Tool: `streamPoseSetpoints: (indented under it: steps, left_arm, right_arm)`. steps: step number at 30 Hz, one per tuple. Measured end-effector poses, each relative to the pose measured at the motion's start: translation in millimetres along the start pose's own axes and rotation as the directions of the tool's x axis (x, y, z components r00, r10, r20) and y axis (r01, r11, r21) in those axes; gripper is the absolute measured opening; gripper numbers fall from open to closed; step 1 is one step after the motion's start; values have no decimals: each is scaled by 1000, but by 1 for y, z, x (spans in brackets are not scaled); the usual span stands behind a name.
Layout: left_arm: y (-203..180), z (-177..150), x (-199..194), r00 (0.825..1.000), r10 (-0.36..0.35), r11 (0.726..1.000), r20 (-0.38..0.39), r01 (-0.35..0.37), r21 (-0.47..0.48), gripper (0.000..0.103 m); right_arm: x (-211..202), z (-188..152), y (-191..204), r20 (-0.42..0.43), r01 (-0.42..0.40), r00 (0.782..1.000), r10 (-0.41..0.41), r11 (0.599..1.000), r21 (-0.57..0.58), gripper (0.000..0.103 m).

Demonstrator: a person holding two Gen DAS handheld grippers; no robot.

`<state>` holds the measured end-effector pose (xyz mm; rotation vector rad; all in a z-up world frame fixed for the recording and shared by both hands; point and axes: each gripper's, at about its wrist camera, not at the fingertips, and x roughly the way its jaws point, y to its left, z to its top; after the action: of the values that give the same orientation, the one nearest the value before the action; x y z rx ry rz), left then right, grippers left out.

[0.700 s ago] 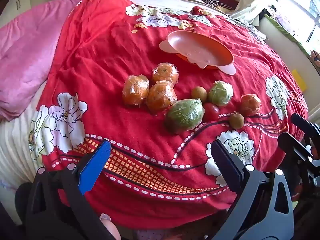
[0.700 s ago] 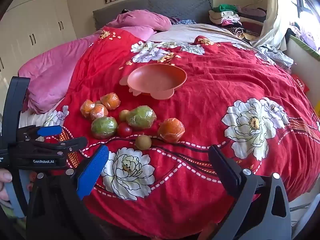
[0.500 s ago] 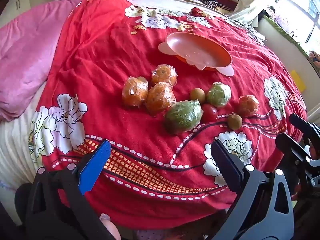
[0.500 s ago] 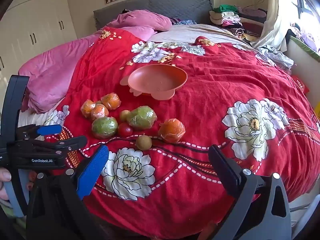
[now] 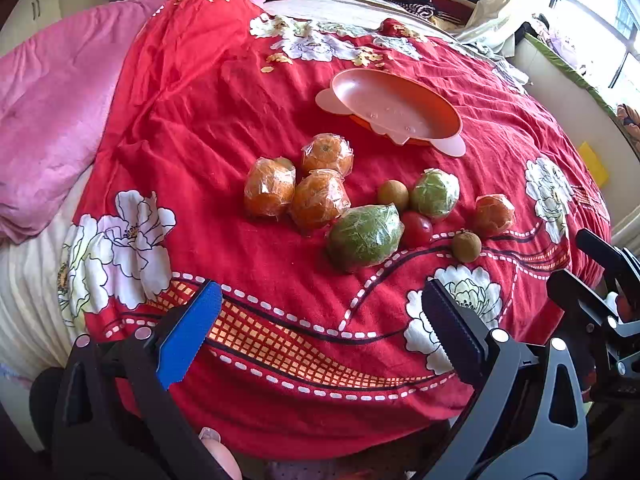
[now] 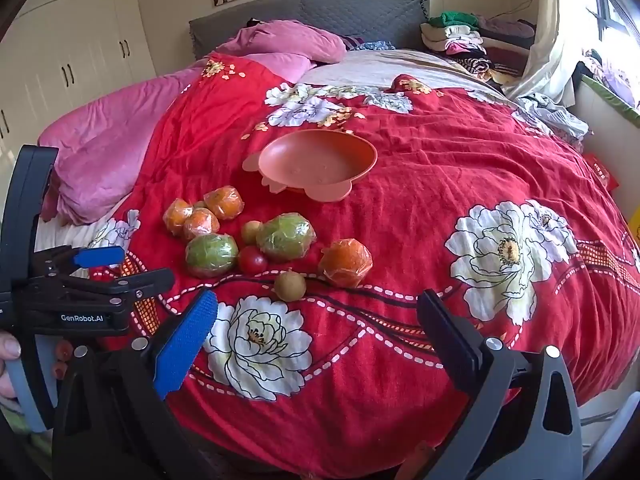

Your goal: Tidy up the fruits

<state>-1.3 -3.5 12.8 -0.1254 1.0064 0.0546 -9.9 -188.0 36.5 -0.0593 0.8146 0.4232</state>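
Note:
Fruits lie on a red floral blanket (image 5: 200, 92): three wrapped oranges (image 5: 316, 200) in a cluster, a fourth wrapped orange (image 5: 494, 214) to the right, two wrapped green fruits (image 5: 364, 236), a red tomato (image 5: 416, 229) and two small brown fruits (image 5: 466, 246). An empty orange plate (image 5: 396, 106) sits behind them; it also shows in the right wrist view (image 6: 316, 160). My left gripper (image 5: 320, 332) is open and empty at the bed's near edge. My right gripper (image 6: 320, 332) is open and empty, short of the lone orange (image 6: 346, 262).
A pink quilt (image 6: 104, 148) lies along the left of the bed. Folded clothes (image 6: 464, 36) are stacked at the headboard. White wardrobes (image 6: 72, 52) stand at left, a window at right. The left gripper's body shows in the right wrist view (image 6: 80, 304).
Both grippers have drifted only slightly; the fruits sit a little lower in the left wrist view. Nothing was taken hold of or let go.

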Motion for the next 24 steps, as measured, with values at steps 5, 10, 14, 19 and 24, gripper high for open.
streamPoseSetpoints:
  steps: [5,10,14,19,24]
  left_arm:
    - [0,0,-2,1000,-3,1000,3,3,3,95]
    - [3,-1,-2,1000,-8,1000,6,8,3,95]
    - [3,-1,-2,1000,-4,1000,4,4,1,95]
    - [7,-1,-4,1000,-11,1000,6,11,-5,95]
    - [7,-1,-4,1000,-9,1000,4,9,-4,95]
  right_arm:
    - [0,0,0,1,3,1000,-3,1000,1,99]
    - [2,-1,0,2,1,1000,-1,1000,-8,99]
    - [1,-1,2,2,2,1000,-2,1000,-13,99]
    - [1,-1,2,3,3,1000,-3,1000,-13,99]
    - [1,-1,3,5,2,1000,-2,1000,-14,99]
